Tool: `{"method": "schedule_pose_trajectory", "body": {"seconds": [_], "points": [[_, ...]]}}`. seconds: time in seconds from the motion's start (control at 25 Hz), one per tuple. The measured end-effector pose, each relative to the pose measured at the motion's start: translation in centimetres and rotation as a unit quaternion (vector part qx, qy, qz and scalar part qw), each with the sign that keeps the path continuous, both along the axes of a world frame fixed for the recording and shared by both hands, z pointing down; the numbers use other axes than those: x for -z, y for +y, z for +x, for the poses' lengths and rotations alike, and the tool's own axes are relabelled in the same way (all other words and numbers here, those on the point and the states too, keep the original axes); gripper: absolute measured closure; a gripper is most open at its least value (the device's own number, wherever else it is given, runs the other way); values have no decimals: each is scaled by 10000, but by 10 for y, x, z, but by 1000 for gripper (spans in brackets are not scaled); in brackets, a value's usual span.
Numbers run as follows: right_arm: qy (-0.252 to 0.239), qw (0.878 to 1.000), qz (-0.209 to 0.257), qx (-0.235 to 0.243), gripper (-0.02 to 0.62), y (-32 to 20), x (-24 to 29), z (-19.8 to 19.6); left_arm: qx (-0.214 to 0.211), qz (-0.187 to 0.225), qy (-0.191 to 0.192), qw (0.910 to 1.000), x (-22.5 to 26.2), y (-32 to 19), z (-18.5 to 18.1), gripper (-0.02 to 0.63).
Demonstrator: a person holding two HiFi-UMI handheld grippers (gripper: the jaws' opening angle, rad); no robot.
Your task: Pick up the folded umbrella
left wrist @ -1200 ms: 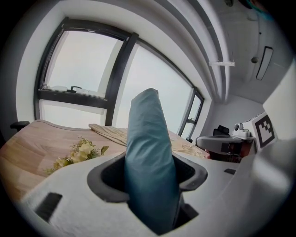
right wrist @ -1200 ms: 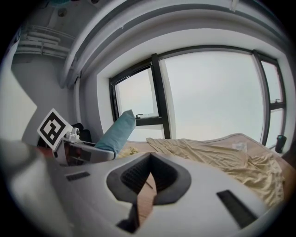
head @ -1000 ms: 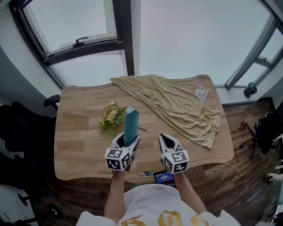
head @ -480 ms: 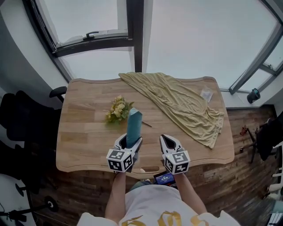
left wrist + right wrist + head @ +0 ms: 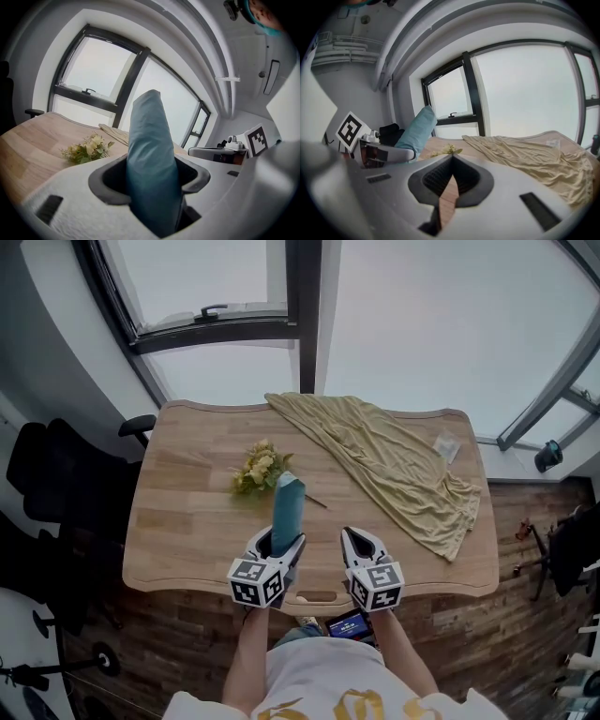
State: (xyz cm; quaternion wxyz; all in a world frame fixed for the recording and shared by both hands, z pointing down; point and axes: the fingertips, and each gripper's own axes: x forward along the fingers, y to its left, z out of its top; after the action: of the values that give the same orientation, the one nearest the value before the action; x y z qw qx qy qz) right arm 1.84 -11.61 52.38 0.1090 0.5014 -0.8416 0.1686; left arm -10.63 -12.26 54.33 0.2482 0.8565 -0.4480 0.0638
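While the left gripper (image 5: 280, 542) sits at lower centre of the head view, its jaws are clamped on the folded teal umbrella (image 5: 286, 506). The umbrella sticks up and forward out of the jaws, off the wooden table (image 5: 183, 531), over its near edge. In the left gripper view the umbrella fills the gap between the jaws. The right gripper (image 5: 357, 544) is just beside it, to the right; its jaws are nearly together with only a thin slit and nothing between them. A small bunch of yellow flowers (image 5: 257, 468) lies on the table just beyond the umbrella tip. A beige cloth (image 5: 398, 470) is spread over the table's upper right, with one end hanging off the right edge. A black office chair (image 5: 56, 488) stands at the frame's left.
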Motion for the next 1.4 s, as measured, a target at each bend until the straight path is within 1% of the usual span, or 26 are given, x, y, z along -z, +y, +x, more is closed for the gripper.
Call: {"method": "schedule_pose_trajectory", "body": {"seconds": [0.2,0.64,1.0,1.24,1.4], "points": [[83,9998,74,171,586,14,5,7,198,30,226,9995,8,17,5,322],[47,9989,273,382,586,56,21,24,504,295,319,9978,33,65,20,322],[-24,9976,542,427,586,93,38,40,616,634,334,9955,58,103,33,322],[13,9975,636,318,586,113,47,58,649,849,527,9929,77,126,43,322],[23,9968,738,306,586,124,54,62,667,968,564,9915,85,138,45,322]]}}
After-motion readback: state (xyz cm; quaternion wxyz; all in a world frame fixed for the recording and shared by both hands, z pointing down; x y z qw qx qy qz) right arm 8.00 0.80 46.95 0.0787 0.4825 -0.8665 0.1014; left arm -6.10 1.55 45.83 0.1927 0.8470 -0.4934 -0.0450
